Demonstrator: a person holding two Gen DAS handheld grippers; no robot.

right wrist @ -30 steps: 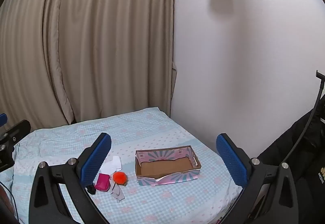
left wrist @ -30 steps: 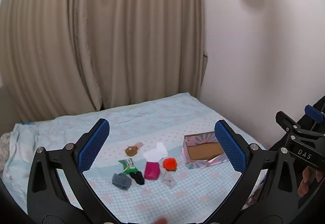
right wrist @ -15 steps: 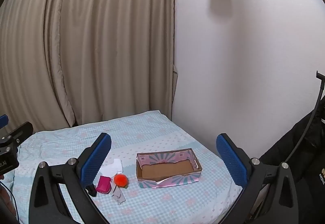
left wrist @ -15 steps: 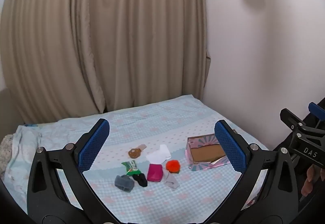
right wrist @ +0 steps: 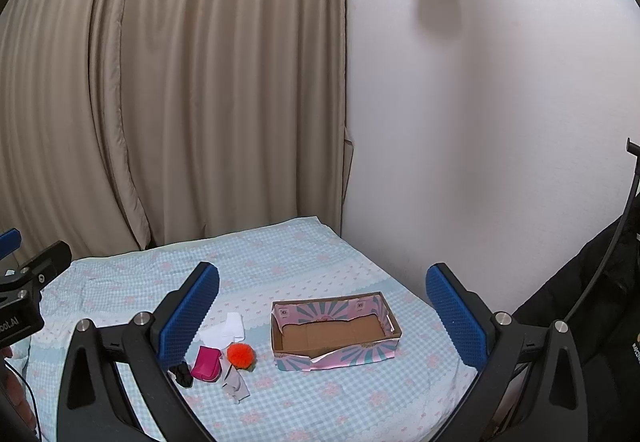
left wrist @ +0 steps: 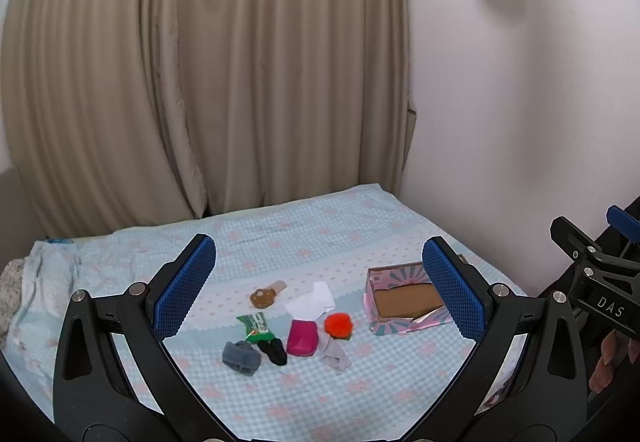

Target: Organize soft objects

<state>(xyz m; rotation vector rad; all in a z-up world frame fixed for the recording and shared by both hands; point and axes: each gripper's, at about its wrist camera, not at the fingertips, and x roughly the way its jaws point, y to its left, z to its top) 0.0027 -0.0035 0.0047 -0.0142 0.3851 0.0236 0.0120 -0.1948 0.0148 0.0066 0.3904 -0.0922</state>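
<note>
Small soft objects lie in a cluster on the bed: a grey cloth (left wrist: 241,357), a black cloth (left wrist: 273,350), a pink pouch (left wrist: 302,336), an orange pom-pom (left wrist: 338,324), a white cloth (left wrist: 312,302), a pale grey cloth (left wrist: 335,354), a brown plush (left wrist: 262,296) and a green wrapper (left wrist: 256,326). An empty pink patterned cardboard box (left wrist: 404,302) stands to their right. My left gripper (left wrist: 318,288) is open and empty, well above and before the cluster. My right gripper (right wrist: 322,312) is open and empty, facing the box (right wrist: 334,332); the pom-pom (right wrist: 241,354) and pouch (right wrist: 207,362) lie at its left.
The bed has a light blue checked sheet (left wrist: 280,242) with pink flowers. Beige curtains (left wrist: 200,81) hang behind it and a white wall (right wrist: 480,121) bounds it at the right. A dark bag (right wrist: 600,302) sits at the far right.
Both grippers have drawn back and up a little, so the bed and its objects sit lower and smaller in view. Nothing on the bed has moved.
</note>
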